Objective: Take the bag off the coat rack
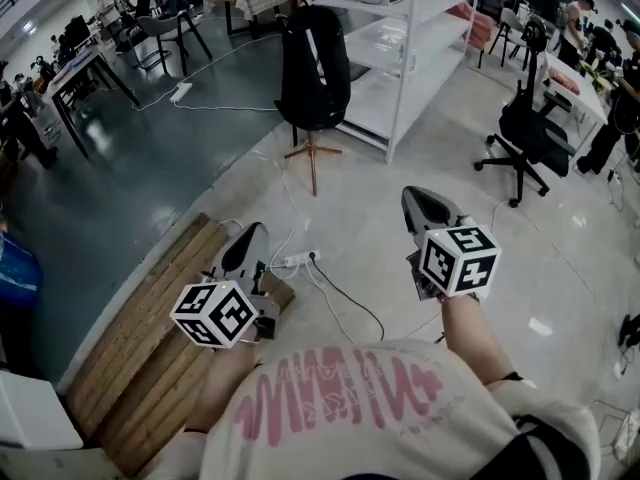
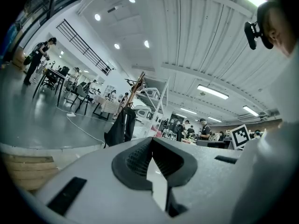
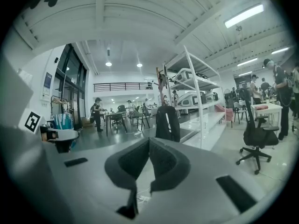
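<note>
Both pairs of jaws are pressed together with nothing between them: the left gripper shows its dark ribbed pads meeting on empty air, and the right gripper looks the same, pads closed and bare. In the head view both are held low and close to the person's body, pointing forward over pale floor, with a white power strip and its cable lying between them and a run of wooden planks under the left one. Well ahead of both, the black bag hangs on the wooden coat rack, covering most of the pole, so only the splayed feet and a stub above the bag show. The rack stands by the line where the pale floor meets the dark glossy floor, just beside the front left post of a white shelving unit; a black office chair sits off to the right, well apart. By my reading the task has not really begun: neither gripper is near the bag. Left to do are the whole approach, opening a gripper, taking hold of the bag, probably by its top, and lifting it clear of the rack.
</note>
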`<state>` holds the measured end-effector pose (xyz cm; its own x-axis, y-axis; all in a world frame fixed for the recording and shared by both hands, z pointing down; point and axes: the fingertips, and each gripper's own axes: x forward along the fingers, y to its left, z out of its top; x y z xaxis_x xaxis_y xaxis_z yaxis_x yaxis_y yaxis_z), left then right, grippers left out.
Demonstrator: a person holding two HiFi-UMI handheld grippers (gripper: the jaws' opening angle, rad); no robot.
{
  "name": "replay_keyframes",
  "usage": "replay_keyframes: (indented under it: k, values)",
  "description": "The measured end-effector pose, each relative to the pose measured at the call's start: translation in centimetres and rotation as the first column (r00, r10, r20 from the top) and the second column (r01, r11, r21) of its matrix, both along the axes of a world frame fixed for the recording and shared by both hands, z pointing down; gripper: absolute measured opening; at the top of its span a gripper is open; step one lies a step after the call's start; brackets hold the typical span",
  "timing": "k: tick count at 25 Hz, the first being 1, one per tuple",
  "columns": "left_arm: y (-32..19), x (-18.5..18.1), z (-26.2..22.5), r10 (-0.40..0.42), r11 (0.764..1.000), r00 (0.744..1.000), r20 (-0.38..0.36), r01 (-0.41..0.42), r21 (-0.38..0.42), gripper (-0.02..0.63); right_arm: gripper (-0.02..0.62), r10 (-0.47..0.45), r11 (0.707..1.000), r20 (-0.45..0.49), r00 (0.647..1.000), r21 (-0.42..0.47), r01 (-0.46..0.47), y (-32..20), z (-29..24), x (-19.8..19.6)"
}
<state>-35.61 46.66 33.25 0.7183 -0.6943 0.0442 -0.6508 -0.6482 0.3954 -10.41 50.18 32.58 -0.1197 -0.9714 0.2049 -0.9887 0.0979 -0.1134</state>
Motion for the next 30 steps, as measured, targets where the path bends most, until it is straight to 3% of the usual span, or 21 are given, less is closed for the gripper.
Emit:
replay_keyframes:
  k: [5, 11, 15, 20, 30]
  values:
    - [-1.0, 0.4, 2.1, -0.058, 0.998, 0.998, -0.025, 0.057, -0.036, 0.003, 0.006, 0.02, 1.0, 0.023, 1.0, -0.016, -0.02, -0.8, 1.5, 2.9]
    - [-2.7, 0.5, 4.2, -0.072, 0.995, 0.997, 0.037, 0.074, -0.062, 0.003, 0.006, 0.068, 0.995, 0.101, 0.993, -0.082, -0.06, -1.7, 4.8, 5.1]
    - [-5.5, 2.1, 5.7, -0.039, 0.995, 0.998, 0.047, 0.043, -0.088, 0.003, 0.006, 0.098, 0.987, 0.132, 0.986, -0.136, -0.08, -3.9, 7.1, 6.4]
    - [-11.3, 4.1, 6.4, 0.007, 0.994, 0.998, 0.057, -0.001, -0.107, 0.003, 0.006, 0.109, 0.985, 0.123, 0.986, -0.149, -0.09, -9.3, 7.3, 7.2]
    - [-26.5, 6.9, 3.3, 0.078, 0.995, 0.996, 0.047, -0.075, -0.064, 0.003, 0.006, 0.126, 0.988, 0.116, 0.985, -0.105, -0.114, -24.2, 4.5, 8.1]
